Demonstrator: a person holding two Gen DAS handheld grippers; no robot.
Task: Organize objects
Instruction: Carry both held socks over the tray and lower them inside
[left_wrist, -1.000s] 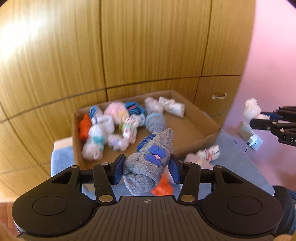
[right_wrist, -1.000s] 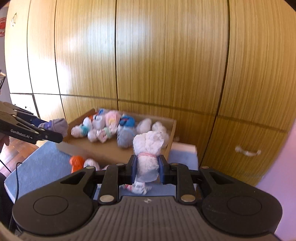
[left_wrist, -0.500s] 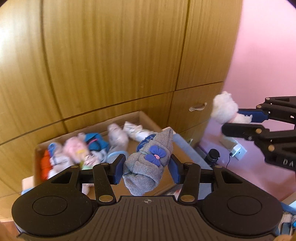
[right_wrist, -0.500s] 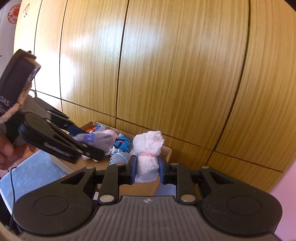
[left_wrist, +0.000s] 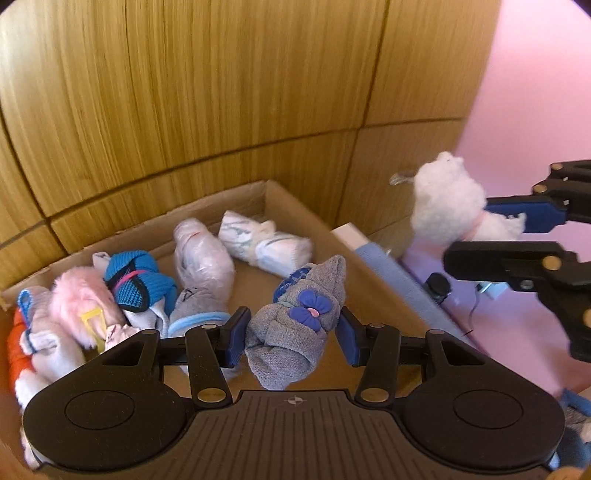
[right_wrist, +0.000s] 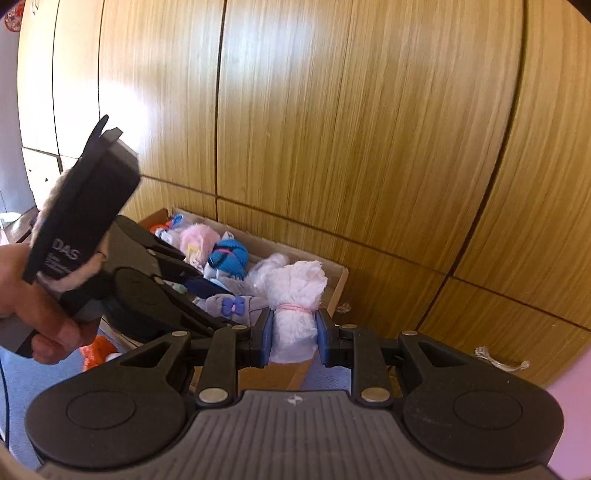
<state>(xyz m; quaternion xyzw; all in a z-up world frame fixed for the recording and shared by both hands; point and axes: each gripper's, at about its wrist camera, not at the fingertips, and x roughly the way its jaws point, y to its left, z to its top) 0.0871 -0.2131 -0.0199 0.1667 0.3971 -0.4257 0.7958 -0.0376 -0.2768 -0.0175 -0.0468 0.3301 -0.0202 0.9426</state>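
My left gripper (left_wrist: 291, 328) is shut on a grey rolled sock bundle (left_wrist: 299, 325) with a purple flower on it, held over the open cardboard box (left_wrist: 291, 199). Inside the box lie several rolled sock bundles, among them a blue one (left_wrist: 140, 284), a pink fluffy one (left_wrist: 79, 299) and a white one (left_wrist: 264, 245). My right gripper (right_wrist: 293, 338) is shut on a white fluffy sock bundle (right_wrist: 295, 299) tied with a pink band, just before the box's right corner. In the left wrist view the right gripper (left_wrist: 509, 236) hangs to the right of the box, outside it.
Wooden cupboard doors (right_wrist: 332, 129) stand right behind the box. A drawer handle (right_wrist: 498, 360) is at lower right. An orange sock bundle (right_wrist: 99, 352) lies on the blue-grey mat (right_wrist: 22, 384) outside the box. A hand (right_wrist: 26, 295) holds the left gripper's body. A pink wall (left_wrist: 535, 92) and a cable lie to the right.
Both grippers have moved toward the box with their bundles. The left one now hangs lower over the box's right half, and the right one has come up close beside it.
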